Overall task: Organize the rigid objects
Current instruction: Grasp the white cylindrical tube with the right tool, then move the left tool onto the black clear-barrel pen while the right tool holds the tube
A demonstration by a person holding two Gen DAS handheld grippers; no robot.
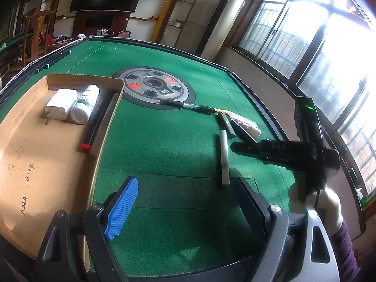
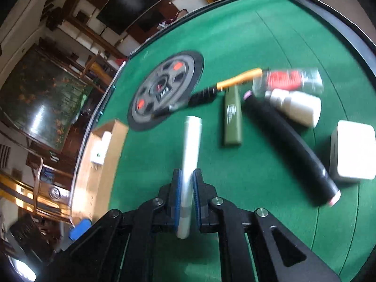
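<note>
A pale silver tube point(image 2: 191, 150) lies lengthwise on the green felt table point(image 2: 235, 35), and my right gripper point(image 2: 187, 184) is shut on its near end, blue pads pressing both sides. Just right of it sit a green lighter-like stick point(image 2: 232, 117), a long black tube point(image 2: 291, 150), a white bottle point(image 2: 296, 107) and a white box point(image 2: 352, 150). In the left wrist view the same tube point(image 1: 224, 157) lies ahead to the right. My left gripper point(image 1: 185, 202) hovers open over bare felt with nothing between its fingers. A cardboard box point(image 1: 103, 136) at the left holds a white box point(image 1: 61, 104), a white bottle point(image 1: 85, 104) and a black bar point(image 1: 94, 124).
A round grey hub point(image 1: 156, 85) sits in the table's middle with a black pen point(image 1: 188, 105) across its edge. An orange-handled brush point(image 2: 237, 80) and a red packet point(image 2: 289, 80) lie beyond the lighter. A raised black rim point(image 1: 258, 98) borders the table. A gloved hand point(image 1: 329, 202) holds the right gripper.
</note>
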